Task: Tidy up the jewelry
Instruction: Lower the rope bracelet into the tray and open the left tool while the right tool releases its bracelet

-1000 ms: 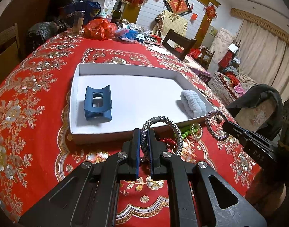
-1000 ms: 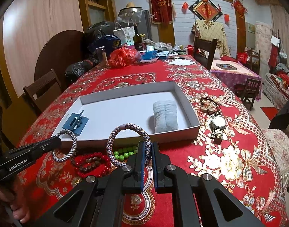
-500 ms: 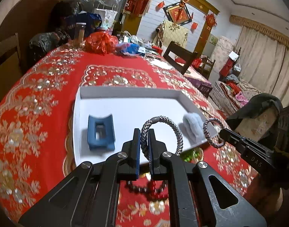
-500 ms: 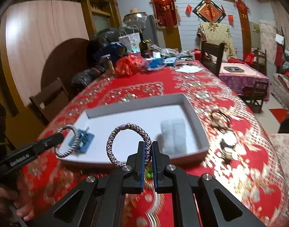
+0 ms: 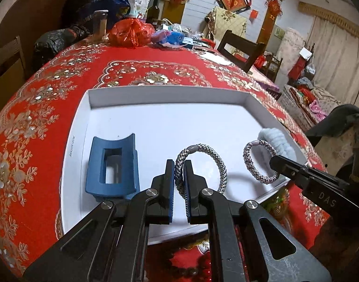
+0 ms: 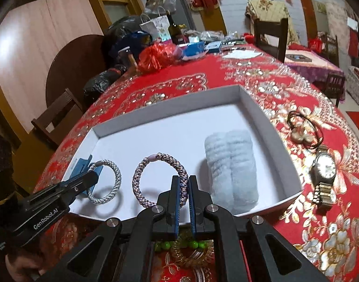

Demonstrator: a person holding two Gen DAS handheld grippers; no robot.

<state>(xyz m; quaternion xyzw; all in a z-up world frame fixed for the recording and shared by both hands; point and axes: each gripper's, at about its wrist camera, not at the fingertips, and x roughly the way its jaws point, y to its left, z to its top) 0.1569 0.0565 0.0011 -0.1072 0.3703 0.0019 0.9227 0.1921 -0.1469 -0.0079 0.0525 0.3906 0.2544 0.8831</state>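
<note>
Covering the table, red gold-flowered tablecloth. Holding, at centre, shallow white cardboard tray: pale blue fluffy scrunchie at 3 o'clock, blue plastic claw clip at 9. Clamped over tray: left gripper on grey braided hair tie, right gripper on pink-purple braided hair tie.

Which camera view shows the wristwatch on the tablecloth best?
The right wrist view. There the wristwatch lies fully visible on the red tablecloth, right of the white tray, with its dial and metal band clear. The left wrist view does not show the watch at all.
</note>
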